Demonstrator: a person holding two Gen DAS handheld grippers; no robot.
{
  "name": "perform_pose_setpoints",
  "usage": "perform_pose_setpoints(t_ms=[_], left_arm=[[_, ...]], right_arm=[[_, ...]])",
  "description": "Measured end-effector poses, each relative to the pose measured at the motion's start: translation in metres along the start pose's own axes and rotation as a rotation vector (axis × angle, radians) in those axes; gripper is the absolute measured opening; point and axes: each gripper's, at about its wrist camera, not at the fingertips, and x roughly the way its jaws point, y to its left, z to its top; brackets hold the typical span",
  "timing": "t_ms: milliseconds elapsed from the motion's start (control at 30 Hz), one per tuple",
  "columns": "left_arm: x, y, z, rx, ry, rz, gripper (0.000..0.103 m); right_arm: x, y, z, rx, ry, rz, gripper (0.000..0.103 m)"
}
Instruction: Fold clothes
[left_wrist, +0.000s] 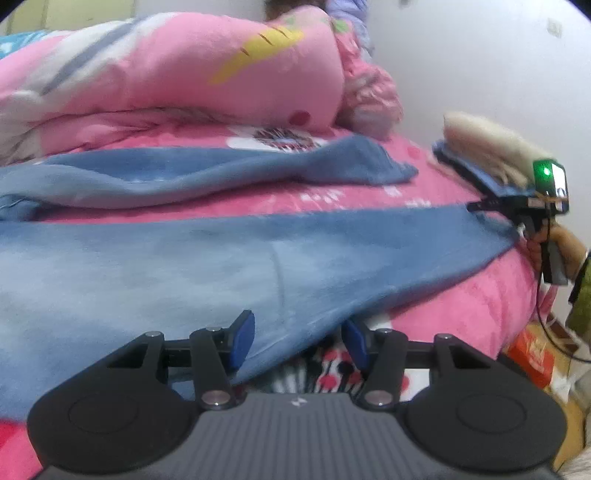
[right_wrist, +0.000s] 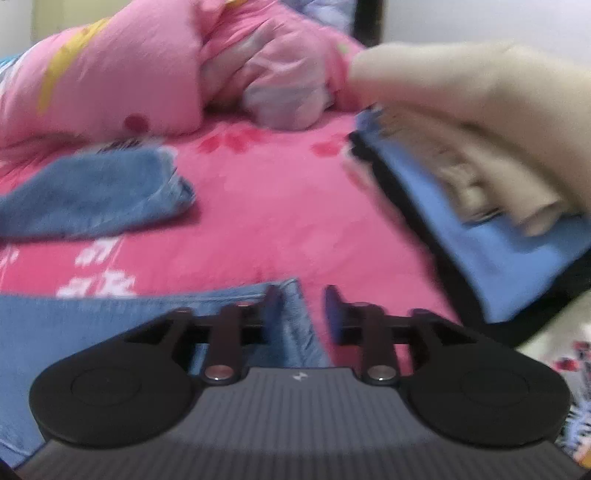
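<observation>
Both grippers unclenched, empty: left gripper (left_wrist: 297, 341) straddles the blue garment's (left_wrist: 184, 258) near hem; right gripper (right_wrist: 303, 314) at its corner.

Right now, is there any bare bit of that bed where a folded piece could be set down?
Yes: the pink sheet lies bare between the blue garment's far leg and the folded stack on the right. The back is crowded by the pink quilt, the near edge by the garment under both grippers.
</observation>
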Motion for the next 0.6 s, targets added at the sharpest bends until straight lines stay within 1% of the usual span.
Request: perform_pose_setpoints(t_ms=[67, 100, 133, 167, 233, 333, 367, 433, 500, 600], left_arm=[[-0.027, 0.018, -0.007, -0.062, -0.030, 0.022, 0.053], [-0.043, 0.031, -0.011, -0.107, -0.046, 0.044, 0.053], [-0.058, 0.044, -0.016, -0.153, -0.063, 0.066, 0.054], [-0.073, 0.058, -0.021, -0.210, -0.081, 0.093, 0.054], [-0.103, 0.093, -0.036, -0.360, -0.120, 0.160, 0.054], [-0.135, 0.150, -0.062, -0.614, -0.176, 0.243, 0.053], [-0.142, 0.167, -0.070, -0.693, -0.195, 0.261, 0.053], [-0.155, 0.197, -0.083, -0.820, -0.238, 0.287, 0.053], [-0.161, 0.220, -0.091, -0.896, -0.274, 0.302, 0.053], [-0.158, 0.251, -0.096, -0.986, -0.296, 0.299, 0.053]], right_arm=[[-0.032, -0.005, 0.008, 0.059, -0.065, -0.002, 0.041], [-0.048, -0.005, 0.010, 0.070, -0.095, 0.020, 0.041], [-0.065, 0.001, 0.012, 0.068, -0.126, 0.055, 0.041], [-0.080, 0.017, 0.014, 0.045, -0.152, 0.108, 0.041], [-0.109, 0.051, 0.018, -0.003, -0.202, 0.219, 0.041], [-0.138, 0.134, 0.012, -0.139, -0.218, 0.465, 0.041], [-0.148, 0.165, 0.005, -0.198, -0.215, 0.552, 0.041], [-0.164, 0.231, -0.013, -0.340, -0.199, 0.724, 0.041], [-0.177, 0.295, -0.034, -0.482, -0.182, 0.864, 0.041], [-0.196, 0.374, -0.063, -0.673, -0.184, 0.997, 0.041]])
